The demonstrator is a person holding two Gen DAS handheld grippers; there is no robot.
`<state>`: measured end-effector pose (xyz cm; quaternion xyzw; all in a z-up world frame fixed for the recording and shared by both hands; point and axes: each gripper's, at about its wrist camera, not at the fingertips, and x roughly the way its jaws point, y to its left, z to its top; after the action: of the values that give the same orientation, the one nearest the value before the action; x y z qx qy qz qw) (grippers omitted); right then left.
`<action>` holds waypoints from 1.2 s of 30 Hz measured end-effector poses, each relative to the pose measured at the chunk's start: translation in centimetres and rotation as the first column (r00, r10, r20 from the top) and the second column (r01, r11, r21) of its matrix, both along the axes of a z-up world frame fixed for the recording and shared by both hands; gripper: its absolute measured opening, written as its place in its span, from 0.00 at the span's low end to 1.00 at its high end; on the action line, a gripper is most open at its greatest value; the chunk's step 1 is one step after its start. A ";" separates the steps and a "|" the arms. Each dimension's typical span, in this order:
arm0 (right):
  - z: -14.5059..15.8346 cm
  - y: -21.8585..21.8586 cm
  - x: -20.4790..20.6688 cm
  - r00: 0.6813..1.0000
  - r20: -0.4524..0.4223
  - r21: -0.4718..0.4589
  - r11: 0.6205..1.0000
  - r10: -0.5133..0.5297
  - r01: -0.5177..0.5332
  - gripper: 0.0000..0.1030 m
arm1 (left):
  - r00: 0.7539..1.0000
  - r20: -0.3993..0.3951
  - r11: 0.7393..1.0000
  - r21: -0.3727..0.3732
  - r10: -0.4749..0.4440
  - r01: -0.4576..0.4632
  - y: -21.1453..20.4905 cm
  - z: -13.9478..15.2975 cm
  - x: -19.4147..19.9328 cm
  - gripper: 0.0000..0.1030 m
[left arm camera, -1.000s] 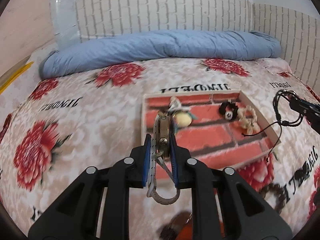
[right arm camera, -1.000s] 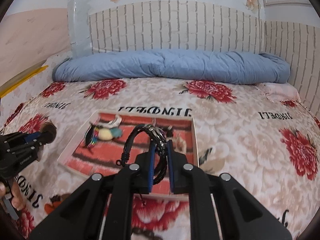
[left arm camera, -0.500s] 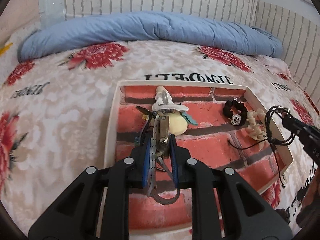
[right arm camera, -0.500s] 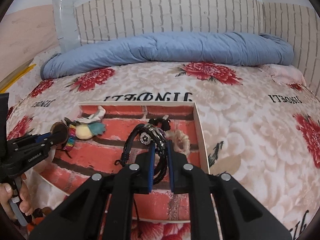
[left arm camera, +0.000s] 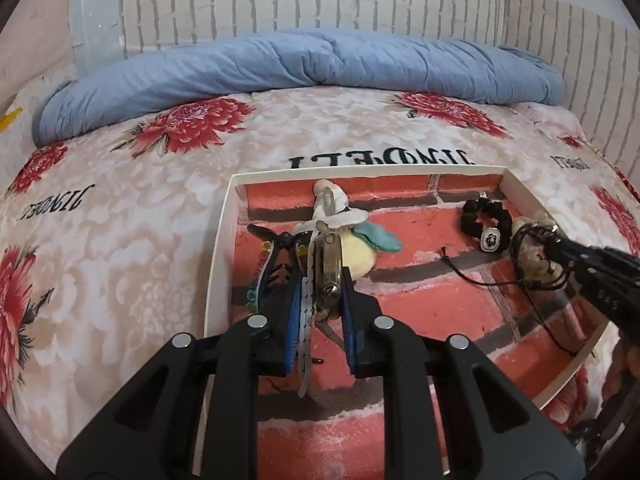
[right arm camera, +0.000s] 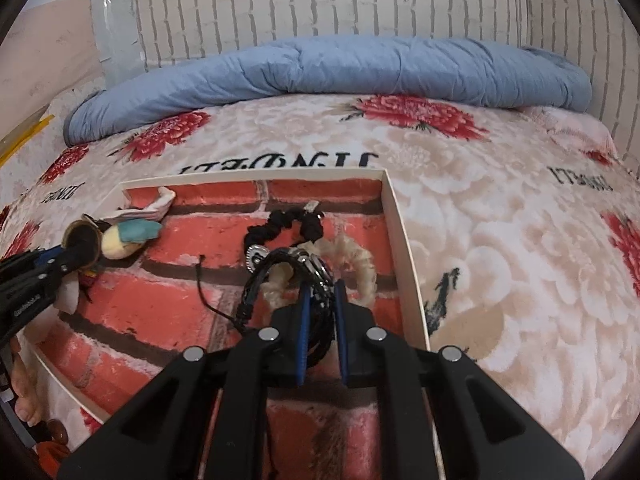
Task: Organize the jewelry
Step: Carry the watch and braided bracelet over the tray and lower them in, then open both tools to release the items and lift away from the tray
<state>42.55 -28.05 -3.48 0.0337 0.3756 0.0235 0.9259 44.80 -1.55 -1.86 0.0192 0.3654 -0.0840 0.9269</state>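
A shallow white-rimmed tray (left arm camera: 218, 280) (right arm camera: 404, 248) with a red brick lining lies on the flowered bedspread. My left gripper (left arm camera: 322, 280) (right arm camera: 60, 264) hangs low over its left side, shut on a gold-cased wristwatch (left arm camera: 328, 268) (right arm camera: 84, 240) with a grey strap. Over the tray's right side, my right gripper (right arm camera: 320, 292) (left arm camera: 560, 248) is shut on a black cord bracelet (right arm camera: 296, 276) with metal rings. Directly below the bracelet lies a cream braided ring (right arm camera: 360, 264); whether they touch is unclear. A black scrunchie bracelet (left arm camera: 486, 224) (right arm camera: 288, 220) also lies in the tray.
The tray's left part holds a yellow and teal plush piece (left arm camera: 360, 256), a white clip (left arm camera: 332, 208) and a black claw clip (left arm camera: 272, 256). A rolled blue duvet (left arm camera: 304, 64) lies along the brick-papered wall. A hand's fingers (right arm camera: 24, 400) show at the lower left.
Both grippers came down and forward over the tray, which now looks much larger. The watch and the cord bracelet stayed gripped. The cord bracelet now hangs close above the cream ring.
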 end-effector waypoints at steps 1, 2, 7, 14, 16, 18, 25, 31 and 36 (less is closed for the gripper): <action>-0.1 -0.1 0.1 1.000 -0.007 0.006 1.000 -0.001 0.001 0.12 | 1.000 -0.002 1.000 -0.005 0.001 -0.001 0.1 0.0 0.0 0.16; -0.2 -0.1 0.2 1.000 -0.012 0.012 1.000 -0.001 0.001 0.12 | 1.000 -0.002 1.000 -0.007 0.005 -0.005 0.2 0.0 0.1 0.16; -0.4 0.0 0.2 1.000 -0.015 0.005 1.000 0.001 -0.001 0.12 | 1.000 -0.001 1.000 -0.006 0.002 -0.002 0.4 -0.1 0.0 0.21; -0.5 0.0 0.3 1.000 -0.012 0.013 1.000 0.009 -0.009 0.12 | 1.000 -0.001 1.000 -0.015 0.010 -0.010 0.5 -0.3 -0.1 0.34; -0.5 0.0 0.3 1.000 -0.011 0.012 1.000 0.008 -0.008 0.12 | 1.000 -0.003 1.000 -0.016 0.012 -0.012 0.5 -0.4 -0.1 0.37; -0.6 -0.1 0.3 1.000 -0.015 0.013 1.000 0.009 -0.009 0.13 | 1.000 -0.003 1.000 -0.020 0.012 -0.012 0.6 -0.4 -0.1 0.42; -0.6 0.3 -0.1 0.998 -0.048 0.035 0.998 0.048 -0.046 0.58 | 0.999 0.055 1.000 -0.019 0.004 -0.003 0.5 0.8 -1.1 0.71; -0.5 0.6 -0.8 0.991 -0.102 0.041 0.995 0.091 -0.087 0.69 | 0.995 0.100 1.000 0.002 0.010 -0.011 0.5 2.4 -2.5 0.91; 0.9 0.6 -1.7 0.989 -0.105 0.056 0.993 0.108 -0.103 0.83 | 0.997 0.081 1.000 -0.021 0.010 -0.008 0.8 3.7 -3.3 0.95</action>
<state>40.84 -27.42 -2.61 0.0381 0.4255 0.0800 0.9006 41.49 -0.71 1.86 0.0111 0.3267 -0.0829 0.9414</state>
